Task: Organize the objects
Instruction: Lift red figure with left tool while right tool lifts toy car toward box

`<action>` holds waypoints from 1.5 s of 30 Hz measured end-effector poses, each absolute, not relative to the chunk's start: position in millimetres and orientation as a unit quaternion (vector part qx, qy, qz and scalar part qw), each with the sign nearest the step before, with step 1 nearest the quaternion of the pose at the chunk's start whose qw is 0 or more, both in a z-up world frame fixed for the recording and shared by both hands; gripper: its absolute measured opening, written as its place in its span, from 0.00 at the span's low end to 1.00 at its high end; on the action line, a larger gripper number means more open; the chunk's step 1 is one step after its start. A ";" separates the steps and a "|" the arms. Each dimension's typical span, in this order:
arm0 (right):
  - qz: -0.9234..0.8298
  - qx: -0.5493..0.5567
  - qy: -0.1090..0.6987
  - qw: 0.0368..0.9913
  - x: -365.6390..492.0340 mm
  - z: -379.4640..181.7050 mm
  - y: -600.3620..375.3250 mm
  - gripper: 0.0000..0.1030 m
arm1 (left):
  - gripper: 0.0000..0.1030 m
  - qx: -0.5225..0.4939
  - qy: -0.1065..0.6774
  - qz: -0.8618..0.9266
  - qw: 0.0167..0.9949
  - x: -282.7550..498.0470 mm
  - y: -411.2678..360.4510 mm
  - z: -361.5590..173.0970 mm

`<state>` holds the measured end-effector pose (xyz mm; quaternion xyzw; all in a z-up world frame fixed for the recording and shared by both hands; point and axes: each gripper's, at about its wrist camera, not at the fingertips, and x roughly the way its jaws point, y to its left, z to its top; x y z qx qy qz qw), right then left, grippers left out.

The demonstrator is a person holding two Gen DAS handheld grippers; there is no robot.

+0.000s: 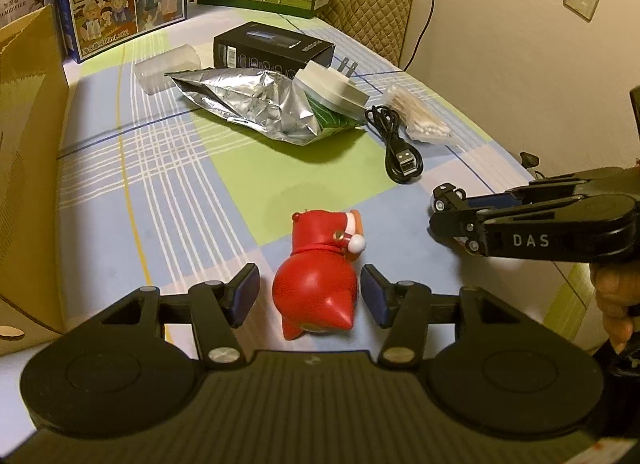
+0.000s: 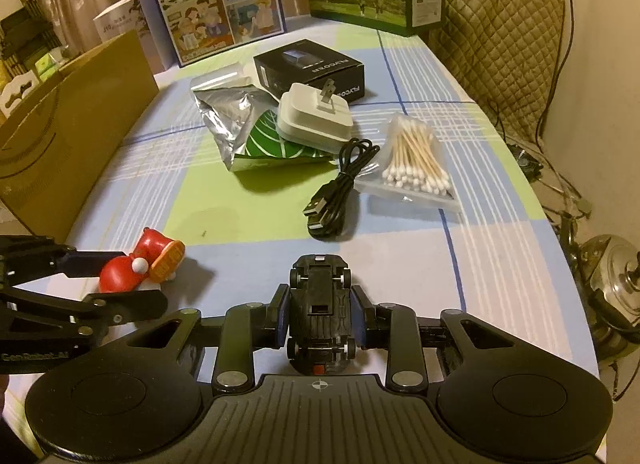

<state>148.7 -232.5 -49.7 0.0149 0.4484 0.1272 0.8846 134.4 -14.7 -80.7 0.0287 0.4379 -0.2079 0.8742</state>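
Checked cloth covers the counter (image 1: pixel 168 168), where the left tool (image 1: pixel 310 296), gaping, should close squarely around the red figurine (image 1: pixel 316 284) while the right tool (image 2: pixel 320 316) grips a black toy car (image 2: pixel 320 304).

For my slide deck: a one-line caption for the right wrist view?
Right gripper clamps a black toy car above the plaid tablecloth.

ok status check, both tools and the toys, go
Left tool open, straddling red figurine lying on table. Right tool shut on black toy car. Nothing in the way; cable and the other clutter sit farther back.
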 end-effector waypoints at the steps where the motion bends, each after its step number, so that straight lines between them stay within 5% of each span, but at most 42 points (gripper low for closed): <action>1: 0.128 0.017 0.448 0.885 148.8 -49.2 -232.2 0.27 | 0.43 0.028 0.439 -0.207 0.874 135.2 -14.9 -81.5; 29: 0.146 0.075 0.409 0.897 124.7 -14.8 -215.7 0.27 | 0.38 -0.015 0.423 -0.184 0.887 121.1 -7.9 -52.3; 45: 0.182 0.066 0.380 0.904 105.3 37.5 -201.2 0.27 | 0.38 -0.031 0.380 -0.172 0.908 99.9 14.5 14.6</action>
